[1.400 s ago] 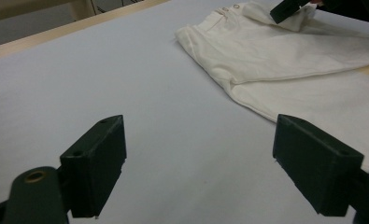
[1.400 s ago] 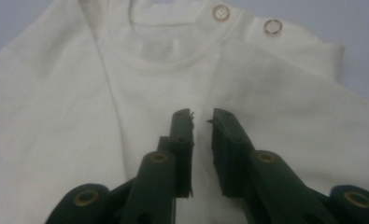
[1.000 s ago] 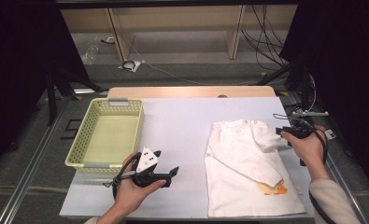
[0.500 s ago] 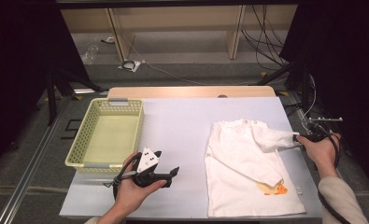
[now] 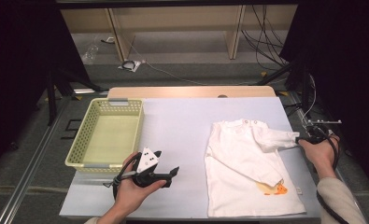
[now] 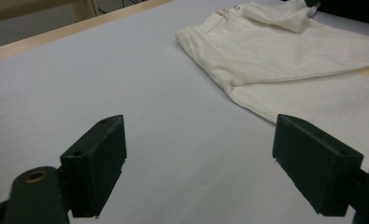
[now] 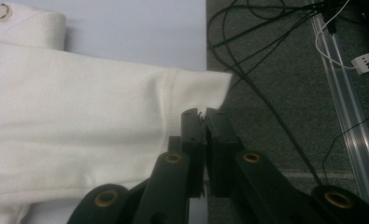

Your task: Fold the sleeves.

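Worktop [image 5: 191, 116] is broad and pale under me. The white shirt [image 5: 247, 172] lies flat toward its right edge, one sleeve [image 5: 278, 138] stretched out to that edge. A yellow basket [image 5: 108, 136] sits at the left edge. My right claw [image 5: 300, 139] has just been closing and now pinches the sleeve's cuff [image 7: 198, 91]. My left claw [image 5: 166, 173] rests near the front edge, jaws wide, nothing between them.
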The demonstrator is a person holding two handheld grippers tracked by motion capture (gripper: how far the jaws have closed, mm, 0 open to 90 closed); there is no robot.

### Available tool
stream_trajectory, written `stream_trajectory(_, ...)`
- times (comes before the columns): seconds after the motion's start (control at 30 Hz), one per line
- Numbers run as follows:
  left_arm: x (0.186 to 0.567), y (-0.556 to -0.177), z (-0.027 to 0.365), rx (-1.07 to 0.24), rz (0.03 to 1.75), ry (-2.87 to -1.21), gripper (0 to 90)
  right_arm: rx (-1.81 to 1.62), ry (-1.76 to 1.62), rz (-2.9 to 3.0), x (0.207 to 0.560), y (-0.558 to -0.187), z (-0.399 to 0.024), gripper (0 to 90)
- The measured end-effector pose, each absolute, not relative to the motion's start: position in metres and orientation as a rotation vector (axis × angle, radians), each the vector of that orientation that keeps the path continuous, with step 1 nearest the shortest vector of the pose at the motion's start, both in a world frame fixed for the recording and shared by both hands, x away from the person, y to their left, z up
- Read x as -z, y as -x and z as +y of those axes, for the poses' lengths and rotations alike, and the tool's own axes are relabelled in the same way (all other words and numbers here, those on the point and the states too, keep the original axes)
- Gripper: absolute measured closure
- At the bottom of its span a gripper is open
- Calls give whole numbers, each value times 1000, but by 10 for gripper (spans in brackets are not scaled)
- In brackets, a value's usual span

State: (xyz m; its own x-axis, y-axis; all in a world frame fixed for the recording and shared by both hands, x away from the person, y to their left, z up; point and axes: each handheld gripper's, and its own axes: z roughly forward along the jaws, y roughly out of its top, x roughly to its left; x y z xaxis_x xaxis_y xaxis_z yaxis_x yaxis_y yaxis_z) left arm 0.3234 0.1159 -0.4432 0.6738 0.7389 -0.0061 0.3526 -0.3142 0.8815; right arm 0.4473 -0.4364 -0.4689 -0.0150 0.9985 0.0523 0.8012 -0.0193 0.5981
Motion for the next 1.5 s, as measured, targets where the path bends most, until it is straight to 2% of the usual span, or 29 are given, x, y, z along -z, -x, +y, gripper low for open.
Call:
stream_trajectory(0.3,443,-324,116,-505,855,-1920,176,-789,-1726,1833,448,-437,-427,891)
stream_trajectory(0.73,444,-323,116,-508,850,-1928,176,-984,-1416,1949,421,-412,-364,891)
stream_trajectory(1.0,443,-322,116,-508,850,-1922,176,-1070,-1236,2093,424,-391,-311,891)
stream_trajectory(1.17,443,-323,117,-504,851,-1921,176,-1116,-1166,2211,441,-375,-278,891)
stream_trajectory(1.5,445,-323,117,-500,849,-1926,176,-1131,-1038,2355,450,-365,-244,889)
